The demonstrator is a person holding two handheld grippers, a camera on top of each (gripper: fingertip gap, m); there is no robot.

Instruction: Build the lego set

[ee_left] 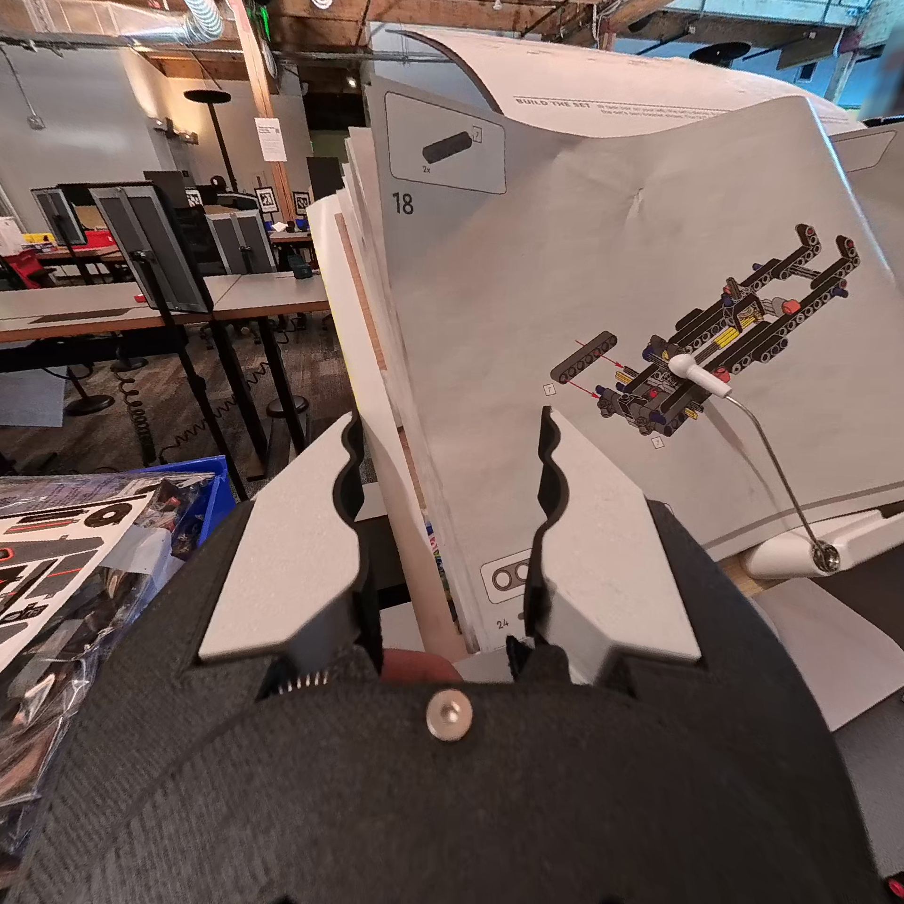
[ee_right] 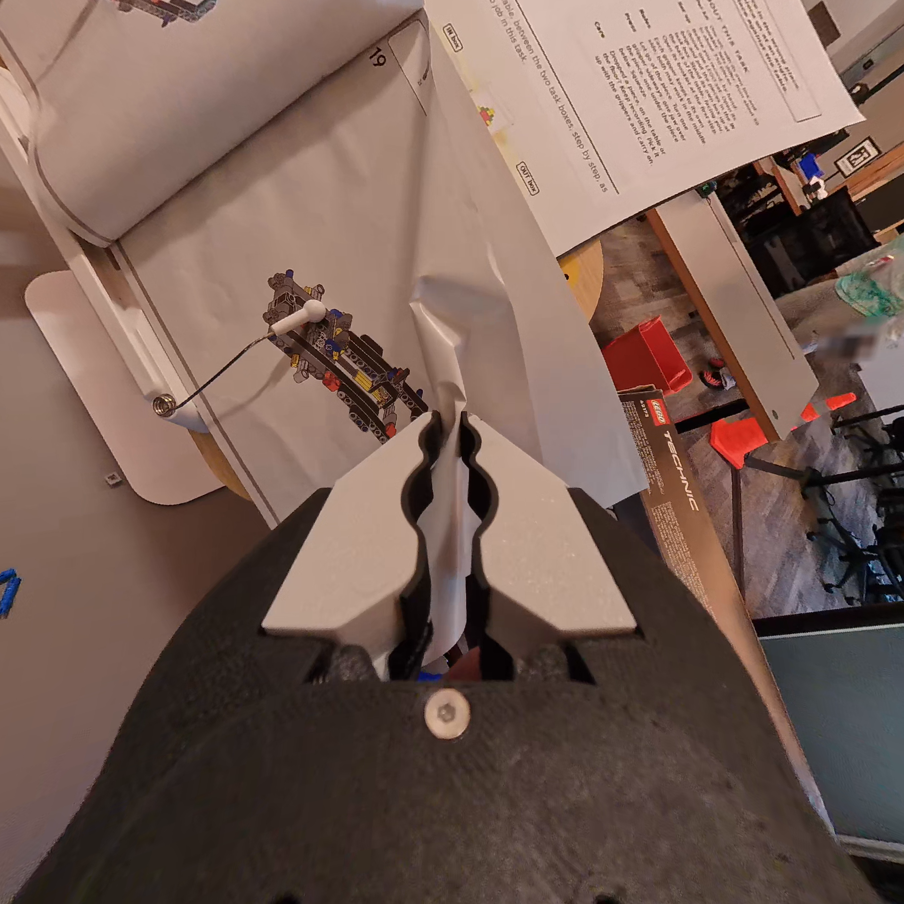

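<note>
On book stand, left wrist view: instruction booklet (ee_left: 562,303) propped open, wire page holder (ee_left: 704,381) pressing on page. Left gripper (ee_left: 450,425) released, jaws wide, hovering at page edge, grasping nothing; parts bags (ee_left: 73,562) lower left.

Right wrist view: right gripper (ee_right: 447,416) clenched on crumpled page edge (ee_right: 442,352). Turn slowly, lift page clear of holder first, else page tears.

Your left wrist camera looks level along its jaws, close to the open instruction booklet (ee_left: 636,303) filling the right of the frame. Your right wrist camera seems rolled sideways, equally close. Both views share the booklet and its white page clip (ee_right: 298,315).
</note>
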